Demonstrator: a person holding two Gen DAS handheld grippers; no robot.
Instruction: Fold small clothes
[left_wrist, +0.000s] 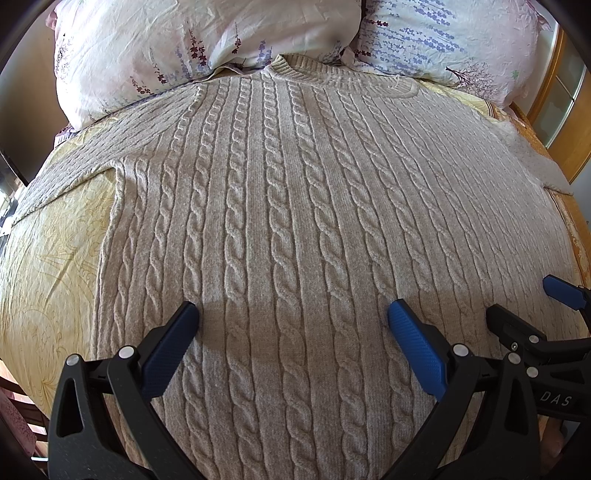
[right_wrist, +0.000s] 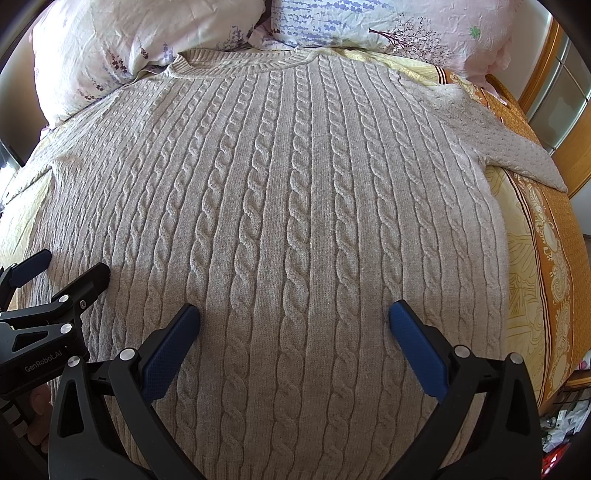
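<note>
A beige cable-knit sweater lies flat and face up on the bed, neck toward the pillows, sleeves spread to both sides. My left gripper hovers open over its lower middle, nothing between the fingers. My right gripper is open too, over the lower body a little further right. In the left wrist view the right gripper shows at the right edge. The left gripper appears at the left edge of the right wrist view. The right sleeve reaches toward the bed's orange border.
Two floral pillows lie at the head of the bed, touching the sweater's collar. A yellow patterned sheet covers the bed, with an orange border on the right. A wooden wardrobe stands beyond the right side.
</note>
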